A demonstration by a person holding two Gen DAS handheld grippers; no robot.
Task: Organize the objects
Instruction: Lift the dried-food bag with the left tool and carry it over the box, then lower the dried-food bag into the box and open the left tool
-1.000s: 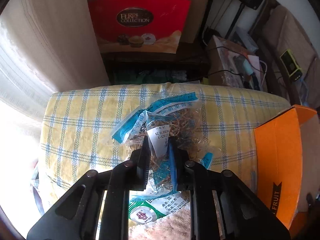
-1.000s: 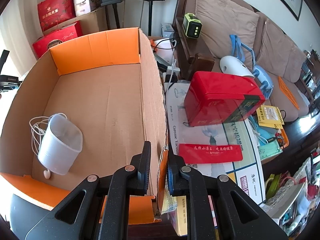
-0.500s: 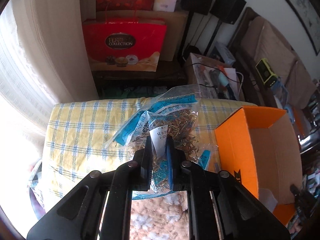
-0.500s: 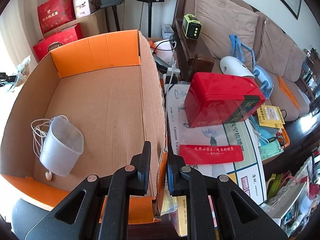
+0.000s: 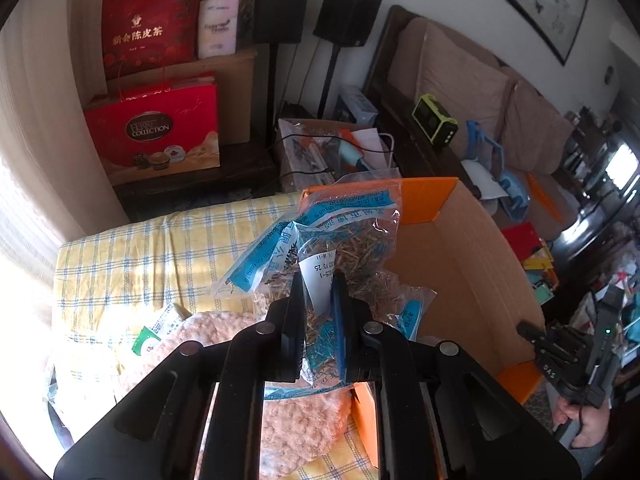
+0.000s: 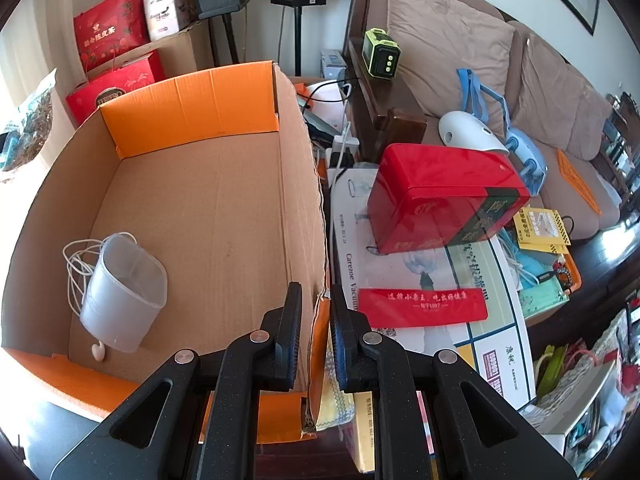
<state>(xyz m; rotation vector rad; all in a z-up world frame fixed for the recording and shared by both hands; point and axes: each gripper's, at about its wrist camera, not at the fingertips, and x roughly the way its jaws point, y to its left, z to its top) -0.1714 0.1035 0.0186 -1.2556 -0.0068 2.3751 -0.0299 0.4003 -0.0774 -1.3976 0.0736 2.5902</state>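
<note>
My left gripper (image 5: pixel 318 300) is shut on a clear plastic bag of dried herbs (image 5: pixel 352 248) with blue printed bands, held in the air over the near-left corner of the orange cardboard box (image 5: pixel 472 248). The same bag (image 6: pixel 28 128) shows at the far left of the right wrist view. My right gripper (image 6: pixel 316 312) is shut on the right wall of the cardboard box (image 6: pixel 316 216), pinching the cardboard edge. Inside the box lie a translucent plastic cup (image 6: pixel 124 292) and a white cord (image 6: pixel 76 264). The right gripper (image 5: pixel 560 356) and a hand show at the lower right of the left wrist view.
A yellow checked cloth (image 5: pixel 132 252) covers the surface left of the box, with a pink fuzzy item (image 5: pixel 296 412) and a green-labelled packet (image 5: pixel 154 332) on it. Right of the box are a red tin (image 6: pixel 444 196), a red strip (image 6: pixel 424 304) and a sofa (image 6: pixel 448 52). Red gift bags (image 5: pixel 160 128) stand behind.
My left gripper has lifted the herb bag off the checked cloth and carried it right, up to the box. The right gripper and the box have stayed still.
</note>
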